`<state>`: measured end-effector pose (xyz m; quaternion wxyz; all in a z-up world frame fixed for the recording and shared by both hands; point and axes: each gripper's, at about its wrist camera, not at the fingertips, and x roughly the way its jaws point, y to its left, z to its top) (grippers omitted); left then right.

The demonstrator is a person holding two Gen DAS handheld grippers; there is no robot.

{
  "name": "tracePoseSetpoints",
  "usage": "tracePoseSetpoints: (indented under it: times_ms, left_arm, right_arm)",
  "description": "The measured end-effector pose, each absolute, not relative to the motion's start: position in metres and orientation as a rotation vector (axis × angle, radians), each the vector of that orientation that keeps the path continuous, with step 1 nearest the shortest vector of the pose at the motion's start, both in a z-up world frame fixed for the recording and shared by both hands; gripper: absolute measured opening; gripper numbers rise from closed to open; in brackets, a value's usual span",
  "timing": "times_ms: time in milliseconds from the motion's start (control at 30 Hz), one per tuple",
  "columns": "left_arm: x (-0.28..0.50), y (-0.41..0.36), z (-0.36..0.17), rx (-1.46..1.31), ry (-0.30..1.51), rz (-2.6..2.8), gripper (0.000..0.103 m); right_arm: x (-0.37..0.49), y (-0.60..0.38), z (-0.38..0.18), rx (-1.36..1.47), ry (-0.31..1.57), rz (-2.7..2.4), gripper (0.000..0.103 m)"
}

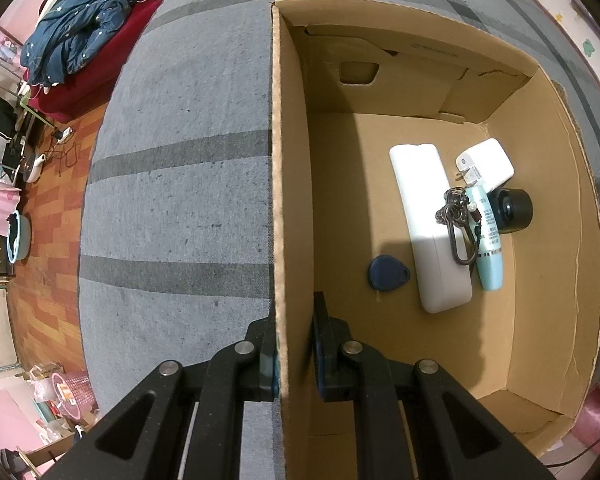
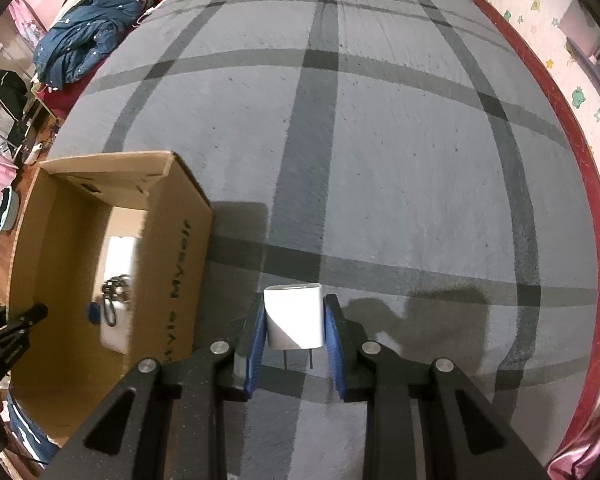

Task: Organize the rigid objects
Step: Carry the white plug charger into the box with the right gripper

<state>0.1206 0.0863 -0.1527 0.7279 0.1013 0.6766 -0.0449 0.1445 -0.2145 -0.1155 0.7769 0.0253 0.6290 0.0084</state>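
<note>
The left claw [image 1: 296,356] is clamped on the near wall of the cardboard box [image 1: 278,200], one pad outside and one inside; the box is judged to be steadied this way so that it does not slide on the cloth while things are dropped in. The right claw [image 2: 294,344] is closed on a white plug adapter [image 2: 294,316], gripped by its flat sides between the ribbed blue pads [image 2: 256,344], prongs pointing back toward the camera. It is held above the bed cover [image 2: 400,160], just beside the box's printed outer wall [image 2: 178,280], presumably for carrying over the rim.

The adapter is a smooth, hard plastic block with rounded corners. The box is plain corrugated card, open at the top, with a cut hand-hole in its far wall.

On the box floor a long white plastic case [image 1: 428,224] is seen, with a metal key ring [image 1: 458,224] lying across it, a pale blue tube [image 1: 488,240] alongside, a second white charger [image 1: 486,166], a black cylindrical lens [image 1: 514,210] and a blue teardrop key fob [image 1: 386,274] lying apart. The cover is a grey woven cloth crossed by darker stripes.
</note>
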Motion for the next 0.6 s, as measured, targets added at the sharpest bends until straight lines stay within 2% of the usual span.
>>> tracePoseSetpoints:
  times_ms: [600]
  left_arm:
    - [0.121, 0.089, -0.153, 0.214, 1.487, -0.107, 0.012]
  right_arm:
    - [0.136, -0.158, -0.074, 0.034, 1.318, 0.094, 0.029]
